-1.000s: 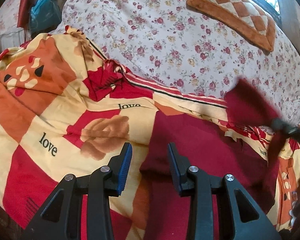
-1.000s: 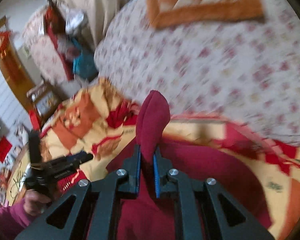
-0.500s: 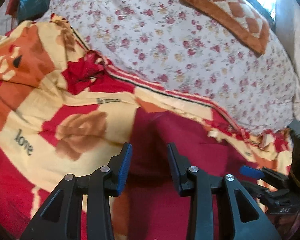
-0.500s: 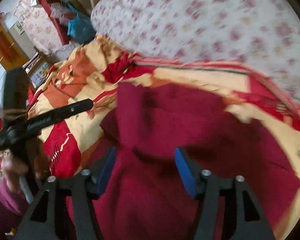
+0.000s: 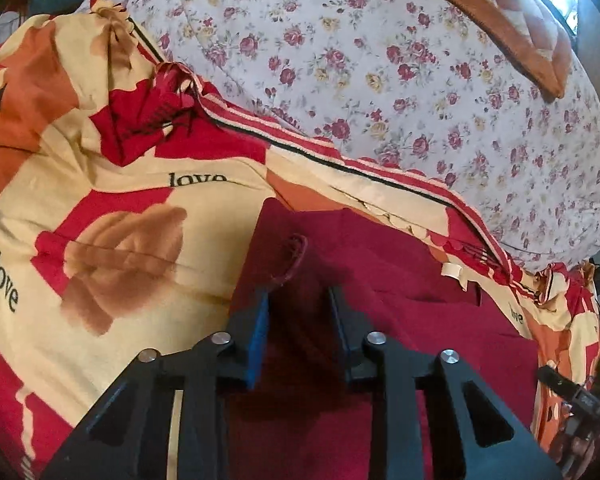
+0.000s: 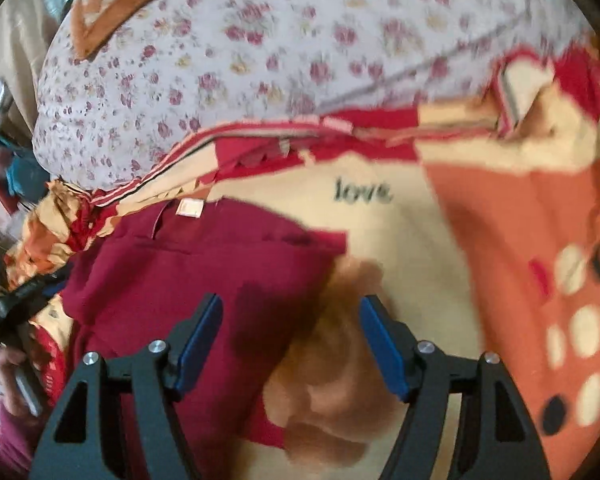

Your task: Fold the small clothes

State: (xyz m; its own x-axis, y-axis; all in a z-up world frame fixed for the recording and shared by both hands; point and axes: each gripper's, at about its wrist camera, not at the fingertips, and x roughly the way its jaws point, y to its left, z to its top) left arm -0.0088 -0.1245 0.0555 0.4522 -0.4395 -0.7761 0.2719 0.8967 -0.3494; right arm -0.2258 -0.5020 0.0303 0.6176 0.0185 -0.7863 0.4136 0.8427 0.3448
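Since a second ago the right tool (image 6: 290, 344) has let go of the maroon garment (image 6: 204, 280) and now hovers with its jaws spread wide, nothing between them. Half a second ago it was already apart over the cloth; now it sits over the garment's right edge and the blanket (image 6: 480, 240). The left tool (image 5: 298, 330) has come closer to the garment (image 5: 380, 280), jaws apart and holding nothing. The garment lies flat on the blanket, just below the floral quilt (image 5: 380, 60). Only the left view shows a cord loop (image 5: 296, 256) on the garment just ahead of the fingers. Only the right view, blurred, shows the garment's white label (image 6: 190, 208) near the quilt, and the left tool at the garment's left.
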